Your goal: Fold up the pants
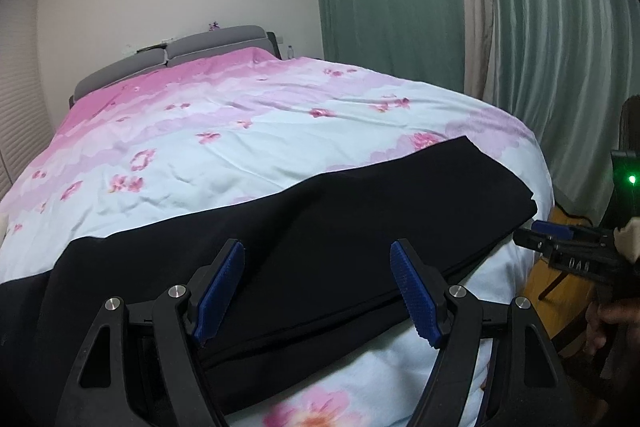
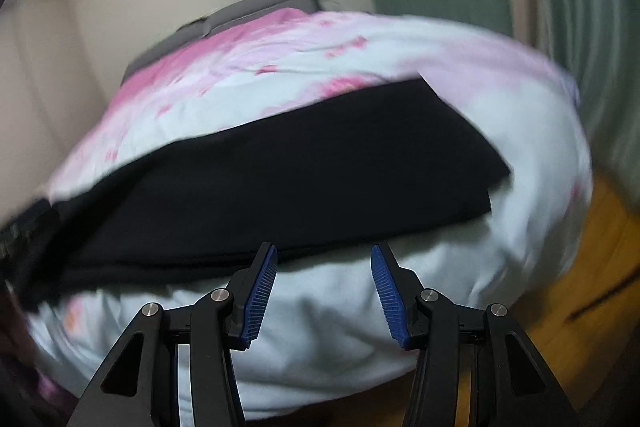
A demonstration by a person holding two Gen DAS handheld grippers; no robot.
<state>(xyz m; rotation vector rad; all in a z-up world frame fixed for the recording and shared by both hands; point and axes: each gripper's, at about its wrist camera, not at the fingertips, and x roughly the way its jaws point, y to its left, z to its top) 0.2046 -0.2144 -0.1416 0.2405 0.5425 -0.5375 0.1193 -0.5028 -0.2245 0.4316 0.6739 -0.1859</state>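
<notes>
The pants [image 1: 304, 247] lie across the foot end of the bed [image 1: 224, 155], on the floral duvet, as a long black band running from the left edge of the bed to the right; in the right wrist view the pants [image 2: 288, 187] show two stacked layers at the right end, which suggests one lengthwise fold is already made. Handling judgement: the fabric appears soft, limp and light, with no stiffness of its own; it will drape and sag between grip points, and stacked layers may slide apart unless pinched together; the surface looks matte, so slip in the ribbed pads should be low. Recommended hold: both layers at the end corners or along the near hem, one gripper at each end, so that the band stays taut when lifted. The left gripper [image 1: 318, 291] stands wide open above the near edge of the pants; its blue pads [image 1: 412, 291] straddle the cloth but close on nothing; contact with the fabric cannot be confirmed. The right gripper [image 2: 324, 293] is also open, somewhat less wide, poised over bare duvet just short of the near hem; it holds nothing. In the left wrist view the right gripper [image 1: 538, 233] points at the right-hand end of the pants, near it but not clamped on it.
</notes>
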